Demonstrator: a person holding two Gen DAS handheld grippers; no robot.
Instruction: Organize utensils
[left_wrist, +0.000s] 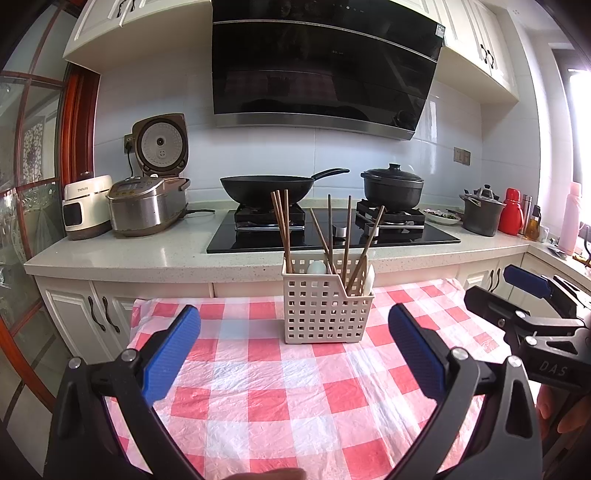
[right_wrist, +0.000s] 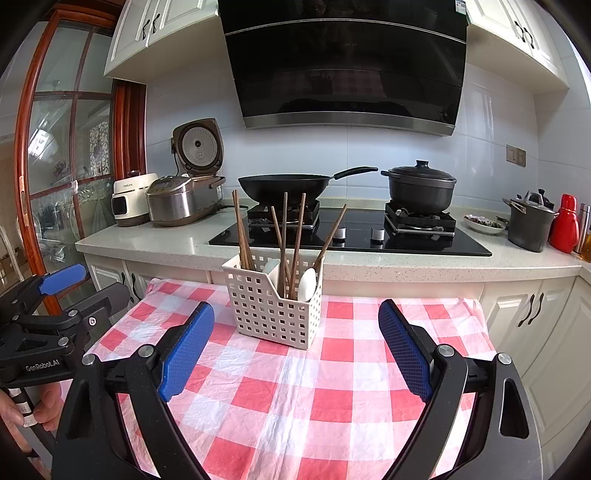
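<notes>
The left gripper (left_wrist: 293, 354) hangs released over the table, its blue pads (left_wrist: 171, 354) spread wide with nothing between them. The right gripper (right_wrist: 295, 352) is likewise spread and bare, level above the red-and-white checked cloth (right_wrist: 332, 402) that covers the table.

From the left wrist view the perforated white utensil basket (left_wrist: 323, 310) stands upright on the cloth at 12 o'clock, beyond the fingertips and apart from them. Brown chopsticks (left_wrist: 284, 229) lean out of its compartments, and a white spoon (right_wrist: 307, 284) sits at its right end.

Behind the table runs a speckled countertop (left_wrist: 147, 251) with a black hob (left_wrist: 332, 236), a wok (left_wrist: 266, 186) at 12 o'clock, a lidded pot (left_wrist: 393, 186) at 1 o'clock and an open rice cooker (left_wrist: 151, 206) at 10 o'clock, under a dark range hood (left_wrist: 325, 70).
</notes>
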